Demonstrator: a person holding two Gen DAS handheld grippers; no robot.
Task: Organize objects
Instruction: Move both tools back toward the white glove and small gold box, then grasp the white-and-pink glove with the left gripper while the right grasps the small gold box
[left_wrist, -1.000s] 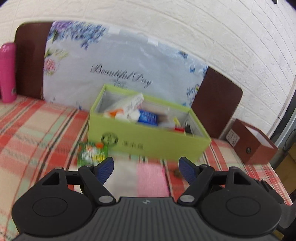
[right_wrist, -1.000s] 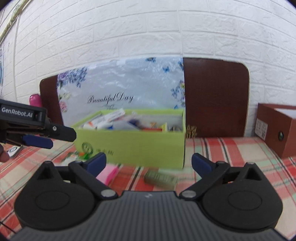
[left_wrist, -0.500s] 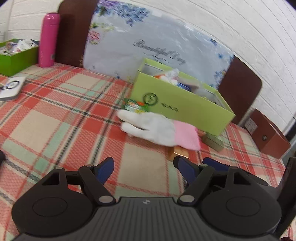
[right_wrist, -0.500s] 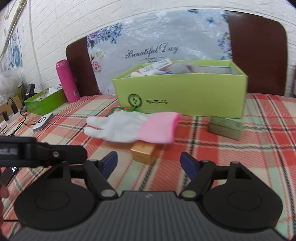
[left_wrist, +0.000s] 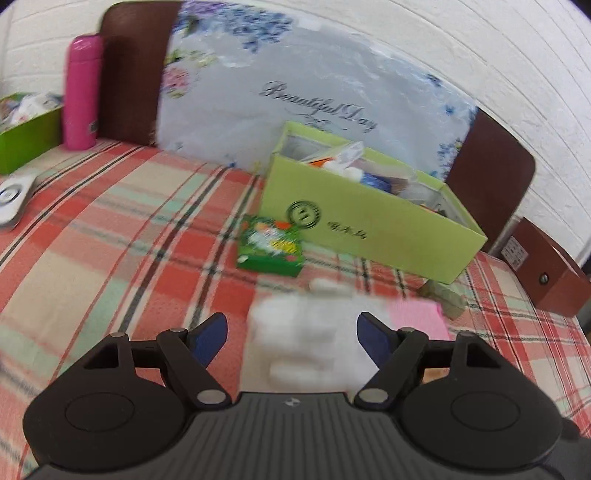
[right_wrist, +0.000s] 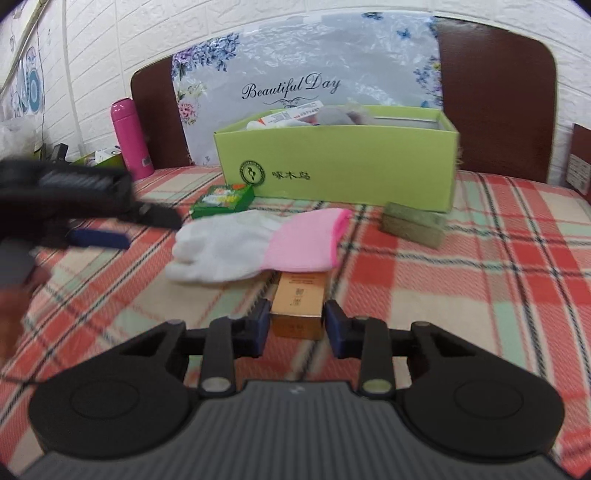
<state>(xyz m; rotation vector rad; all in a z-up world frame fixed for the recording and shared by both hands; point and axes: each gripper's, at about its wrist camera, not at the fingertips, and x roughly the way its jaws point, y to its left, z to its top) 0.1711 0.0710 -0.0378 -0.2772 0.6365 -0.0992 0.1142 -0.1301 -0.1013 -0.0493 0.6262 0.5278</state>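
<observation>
while the right gripper (right_wrist: 297, 325) had just been closing on the orange box (right_wrist: 300, 299), left gripper (left_wrist: 291, 332) wide over the glove (right_wrist: 255, 245); a square, firm pinch looked wise before lifting.

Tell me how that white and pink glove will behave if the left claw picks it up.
The glove is probably floppy: it lies limp and flat, draped over the orange box. It looks light, soft knit, so it should sag from the left claw.
</observation>
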